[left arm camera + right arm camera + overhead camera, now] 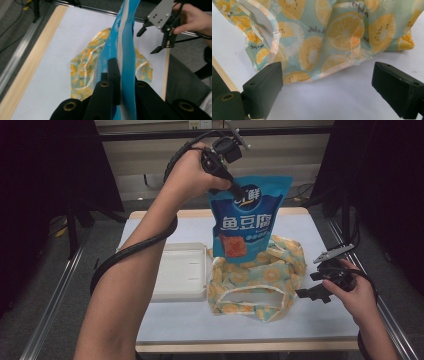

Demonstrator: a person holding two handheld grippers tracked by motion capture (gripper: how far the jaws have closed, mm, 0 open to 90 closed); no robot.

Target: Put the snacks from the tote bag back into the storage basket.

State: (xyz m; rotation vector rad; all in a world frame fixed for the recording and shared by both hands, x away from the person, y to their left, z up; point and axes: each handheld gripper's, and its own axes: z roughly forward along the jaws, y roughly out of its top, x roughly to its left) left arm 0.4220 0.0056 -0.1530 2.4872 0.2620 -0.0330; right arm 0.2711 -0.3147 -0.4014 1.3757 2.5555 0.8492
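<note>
A blue snack pouch [247,215] with white lettering hangs upright above the table, pinched at its top left corner by my left gripper [234,190], which is shut on it. Its lower end dips into a fruit-print cloth bag [260,275] that lies crumpled on the table. In the left gripper view the pouch [125,50] runs edge-on between the black jaws, with the bag [87,70] below. My right gripper [311,285] stands open just right of the bag, nothing between its jaws. In the right gripper view the bag [324,37] lies just beyond the open jaws.
A white lidded box [182,270] sits on the table left of the bag. The table [165,325] has a pale sheet over it and a wooden rim [240,346]. Metal rails [55,295] run along both sides of the table.
</note>
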